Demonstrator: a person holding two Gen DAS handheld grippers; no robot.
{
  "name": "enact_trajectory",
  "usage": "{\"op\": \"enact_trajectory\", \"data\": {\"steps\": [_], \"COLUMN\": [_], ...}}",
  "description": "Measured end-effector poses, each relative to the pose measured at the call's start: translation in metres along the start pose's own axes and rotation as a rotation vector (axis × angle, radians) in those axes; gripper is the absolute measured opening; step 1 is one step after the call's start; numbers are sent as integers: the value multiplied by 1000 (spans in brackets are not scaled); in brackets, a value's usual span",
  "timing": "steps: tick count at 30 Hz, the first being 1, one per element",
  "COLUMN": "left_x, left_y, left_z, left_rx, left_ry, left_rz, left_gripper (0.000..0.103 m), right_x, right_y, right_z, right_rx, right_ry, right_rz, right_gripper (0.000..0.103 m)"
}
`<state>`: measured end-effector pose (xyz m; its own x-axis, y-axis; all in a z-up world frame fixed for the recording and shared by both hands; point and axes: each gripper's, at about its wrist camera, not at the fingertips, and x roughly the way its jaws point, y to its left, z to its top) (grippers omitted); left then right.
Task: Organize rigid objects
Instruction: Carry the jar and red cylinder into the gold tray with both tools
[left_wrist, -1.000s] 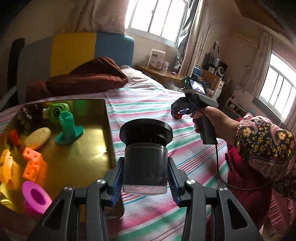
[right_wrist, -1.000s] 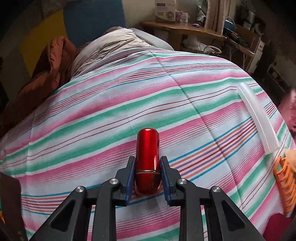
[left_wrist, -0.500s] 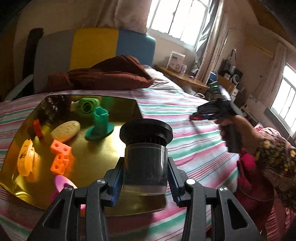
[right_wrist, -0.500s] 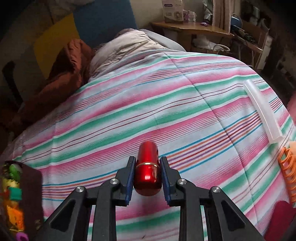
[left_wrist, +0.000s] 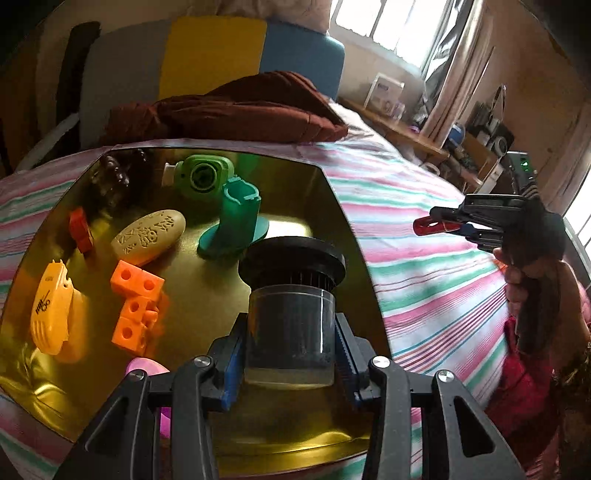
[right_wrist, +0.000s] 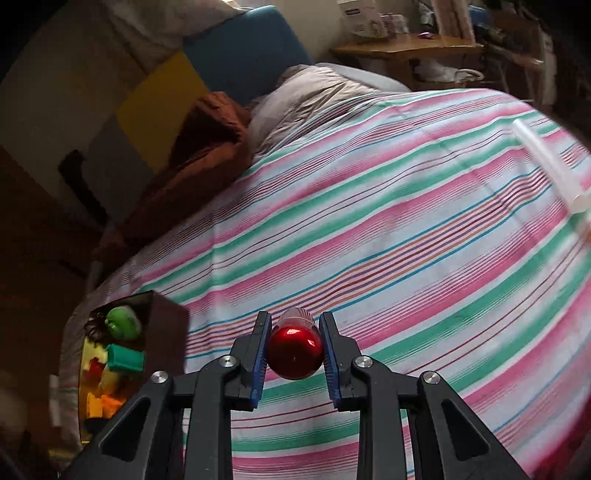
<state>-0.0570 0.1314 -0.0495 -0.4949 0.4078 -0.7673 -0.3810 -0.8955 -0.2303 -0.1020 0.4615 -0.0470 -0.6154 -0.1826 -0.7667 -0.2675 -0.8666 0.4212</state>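
Note:
My left gripper (left_wrist: 290, 354) is shut on a black cylinder (left_wrist: 291, 299) with a wide ribbed cap, held over the near right part of a gold tray (left_wrist: 332, 435). In the tray lie an orange block piece (left_wrist: 135, 306), a yellow piece (left_wrist: 50, 310), a beige oval (left_wrist: 149, 236), a teal stand (left_wrist: 236, 221), a green round piece (left_wrist: 203, 177), a red piece (left_wrist: 81, 229) and a pink ring (left_wrist: 146, 369). My right gripper (right_wrist: 294, 350) is shut on a glossy red capsule (right_wrist: 294, 350) above the striped bedspread (right_wrist: 388, 229); it shows at the right (left_wrist: 434, 225) in the left wrist view.
The tray (right_wrist: 168, 325) sits at the lower left of the right wrist view, to the left of the capsule. A brown blanket (left_wrist: 236, 110) lies behind the tray. A translucent white bar (right_wrist: 554, 166) rests at the bed's right edge. A wooden desk (right_wrist: 402, 48) stands beyond the bed.
The left gripper has swung with the black cylinder from beside the tray to over it. The right gripper has lifted and swung left with the red capsule; the tray has come into its view.

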Motion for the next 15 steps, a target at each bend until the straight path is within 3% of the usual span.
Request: {"op": "enact_trajectory", "data": {"steps": [8,15], "left_x": [19,1], "left_y": [3,2], "left_z": [-3,-12], "left_rx": [16,21], "left_ry": [77,39], "left_rz": [77,100], "left_gripper": [44,45], "right_x": [6,4], "right_y": [-5,-1], "right_z": [3,3], "right_rx": [28,2], "right_ry": [13,7], "right_rz": [23,36], "right_gripper": [27,27]}}
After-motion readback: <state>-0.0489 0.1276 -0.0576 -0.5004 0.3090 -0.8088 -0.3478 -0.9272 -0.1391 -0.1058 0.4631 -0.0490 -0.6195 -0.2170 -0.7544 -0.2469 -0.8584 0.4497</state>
